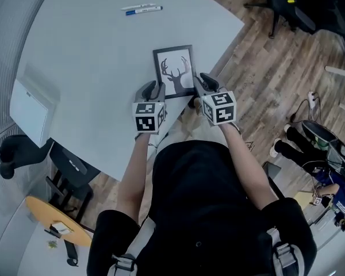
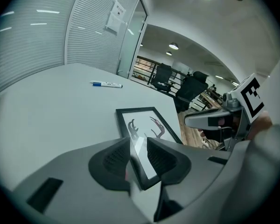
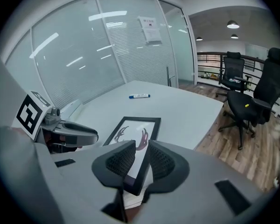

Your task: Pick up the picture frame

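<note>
The picture frame [image 1: 173,71], black-edged with a deer-antler print, lies flat on the grey table [image 1: 92,56] close to its near edge. My left gripper [image 1: 153,88] sits at the frame's near left corner and my right gripper [image 1: 202,80] at its near right corner. In the left gripper view the left gripper [image 2: 139,146] stands open with the frame [image 2: 144,125] corner in the gap between its pads. In the right gripper view the right gripper [image 3: 141,155] is likewise open, and the frame [image 3: 135,134] edge runs between its pads. Neither pair presses on it.
Two marker pens [image 1: 141,8] lie at the table's far side. A white box [image 1: 31,105] rests near the left edge. Black office chairs [image 1: 287,4] stand on the wooden floor to the right, and a black chair [image 1: 66,165] stands under the table's left side.
</note>
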{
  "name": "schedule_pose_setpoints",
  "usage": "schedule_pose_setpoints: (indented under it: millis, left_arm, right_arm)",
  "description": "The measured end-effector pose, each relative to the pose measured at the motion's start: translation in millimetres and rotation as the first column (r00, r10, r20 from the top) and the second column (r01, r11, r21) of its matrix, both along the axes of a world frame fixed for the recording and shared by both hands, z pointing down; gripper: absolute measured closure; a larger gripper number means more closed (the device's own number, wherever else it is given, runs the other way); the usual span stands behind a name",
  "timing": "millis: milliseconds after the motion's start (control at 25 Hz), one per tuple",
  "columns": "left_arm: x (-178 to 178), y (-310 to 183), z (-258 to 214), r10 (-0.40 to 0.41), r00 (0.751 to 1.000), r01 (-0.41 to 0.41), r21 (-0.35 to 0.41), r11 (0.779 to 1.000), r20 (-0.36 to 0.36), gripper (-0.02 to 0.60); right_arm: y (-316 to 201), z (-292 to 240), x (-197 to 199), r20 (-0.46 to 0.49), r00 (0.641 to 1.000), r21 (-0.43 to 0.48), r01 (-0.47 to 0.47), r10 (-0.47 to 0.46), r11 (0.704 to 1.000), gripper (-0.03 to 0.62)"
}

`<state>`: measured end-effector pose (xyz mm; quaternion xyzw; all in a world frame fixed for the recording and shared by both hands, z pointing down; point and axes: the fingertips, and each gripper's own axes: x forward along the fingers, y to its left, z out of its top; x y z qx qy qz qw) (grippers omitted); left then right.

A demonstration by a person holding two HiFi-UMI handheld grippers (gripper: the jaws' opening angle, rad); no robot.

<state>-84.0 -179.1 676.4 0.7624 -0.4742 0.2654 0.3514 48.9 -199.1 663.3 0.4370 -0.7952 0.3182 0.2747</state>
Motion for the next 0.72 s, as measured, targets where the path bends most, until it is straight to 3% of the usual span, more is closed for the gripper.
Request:
schedule_pose_setpoints:
  millis: [480,720]
  left_arm:
    - [1,-24,43,-0.092,0.995,0.089,-0.09,0.992,-0.028,0.439]
    - [6,-28,52,-0.087,0.996,0.084,-0.114,0.99,-0.021,0.437]
  right_arm:
    - [-16,48,2,-0.031,0.999,-0.071,-0.027,0.025,0.997,0.462]
    - [-21,60,-2,-0.046,0.999,-0.086,-0.026,0.023,0.996,0.473]
